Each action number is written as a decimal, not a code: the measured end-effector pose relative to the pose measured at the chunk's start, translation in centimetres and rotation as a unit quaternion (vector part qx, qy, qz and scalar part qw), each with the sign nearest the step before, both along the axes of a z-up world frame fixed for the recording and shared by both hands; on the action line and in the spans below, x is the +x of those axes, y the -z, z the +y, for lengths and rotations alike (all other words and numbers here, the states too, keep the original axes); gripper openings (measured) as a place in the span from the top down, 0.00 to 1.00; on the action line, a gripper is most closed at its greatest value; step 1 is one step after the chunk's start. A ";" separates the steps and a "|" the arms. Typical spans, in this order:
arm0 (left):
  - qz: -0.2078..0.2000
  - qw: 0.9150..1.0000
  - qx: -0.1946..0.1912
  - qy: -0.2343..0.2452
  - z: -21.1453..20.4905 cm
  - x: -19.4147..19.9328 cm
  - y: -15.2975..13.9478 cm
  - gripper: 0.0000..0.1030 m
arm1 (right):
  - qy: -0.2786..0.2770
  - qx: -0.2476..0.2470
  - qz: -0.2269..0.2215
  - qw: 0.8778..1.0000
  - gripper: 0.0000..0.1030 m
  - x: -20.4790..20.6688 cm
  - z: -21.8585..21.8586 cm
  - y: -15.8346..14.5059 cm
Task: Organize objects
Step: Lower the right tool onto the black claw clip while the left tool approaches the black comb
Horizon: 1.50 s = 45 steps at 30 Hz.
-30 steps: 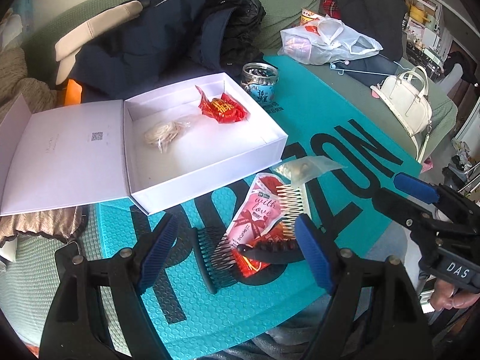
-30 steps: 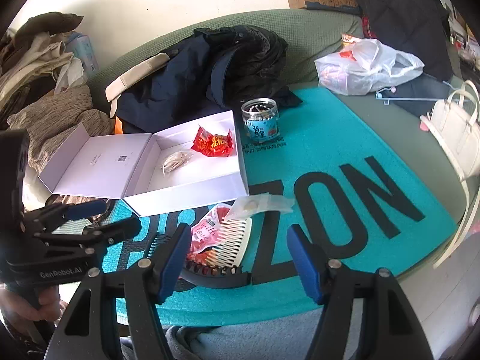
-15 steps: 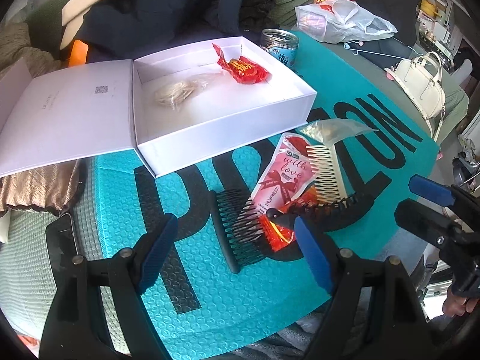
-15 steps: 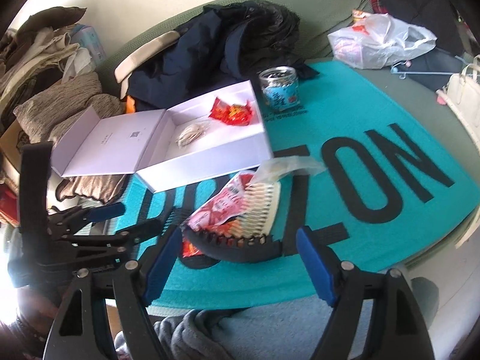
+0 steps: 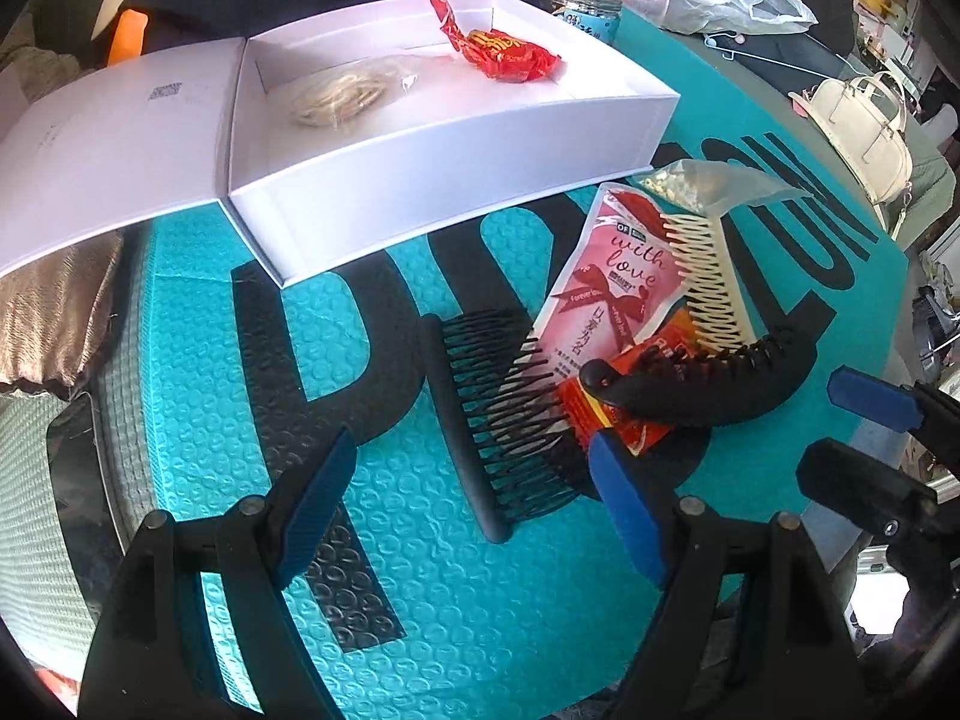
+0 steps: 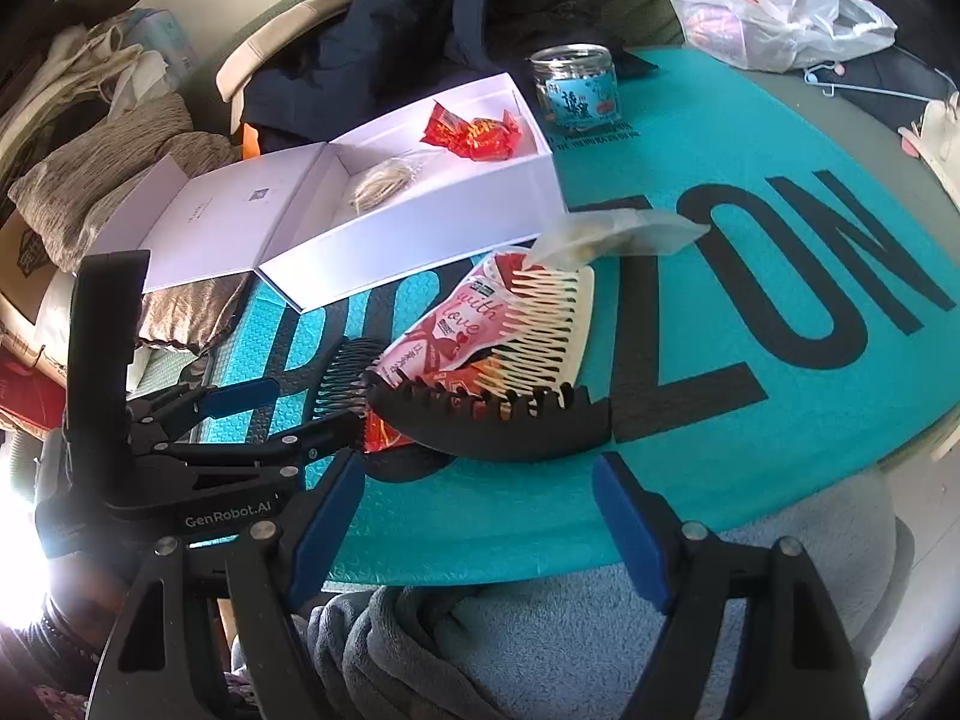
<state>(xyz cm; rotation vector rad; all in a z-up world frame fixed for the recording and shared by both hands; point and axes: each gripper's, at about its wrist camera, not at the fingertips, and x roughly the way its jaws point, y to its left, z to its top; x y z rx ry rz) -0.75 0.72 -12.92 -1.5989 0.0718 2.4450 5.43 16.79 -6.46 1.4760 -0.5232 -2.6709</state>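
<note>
A white box (image 5: 420,168) is seen lying open on a teal mat (image 5: 390,540), its lid (image 5: 114,138) folded flat to the left. Inside the box, a red wrapped sweet (image 5: 504,54) is found near the far right corner and a clear bag of pale strands (image 5: 342,96) nearer the middle. Just in front of the box, a small heap of things is gathered on the mat: a black comb (image 5: 480,426) with its teeth turned toward a pink packet (image 5: 612,288), a cream comb (image 5: 708,282) laid partly over that packet, a small clear bag (image 5: 708,180) at the cream comb's far end, and a curved black hair clip (image 5: 708,384) resting across an orange packet (image 5: 624,414) at the near side. The left gripper (image 5: 474,510) is held low over the mat with its blue-padded fingers (image 5: 318,504) spread wide and nothing between them; the black comb lies in the gap ahead. The right gripper (image 6: 480,528) is likewise held with its fingers (image 6: 630,534) wide apart and nothing grasped, the black hair clip (image 6: 498,420) lying just beyond them. A glass jar (image 6: 576,90) with a blue label is set behind the box, and a white plastic bag (image 6: 780,18) is seen further back on the right. A dark jacket (image 6: 420,18) is heaped behind the box.
</note>
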 end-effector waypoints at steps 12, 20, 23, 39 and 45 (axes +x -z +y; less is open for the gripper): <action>0.010 1.000 -0.028 0.005 -0.4 -1.5 0.3 0.23 | 0.017 -0.039 0.000 0.999 0.23 -2.3 1.0 1.4; 0.020 0.998 -0.052 -0.021 -2.6 -2.2 0.1 0.23 | 0.016 -0.035 0.020 0.999 0.23 -4.6 0.8 1.5; 0.019 0.999 -0.044 -0.023 -3.0 -2.4 0.0 0.23 | 0.001 -0.032 0.026 0.999 0.23 -5.4 0.1 1.9; 0.031 0.999 -0.028 -0.008 -1.9 -2.5 0.4 0.46 | 0.009 0.078 0.017 0.997 0.36 -3.2 -2.8 2.8; 0.033 0.999 -0.013 -0.002 -2.1 -2.3 0.1 0.58 | 0.018 0.031 0.014 0.999 0.64 -2.7 -0.7 2.4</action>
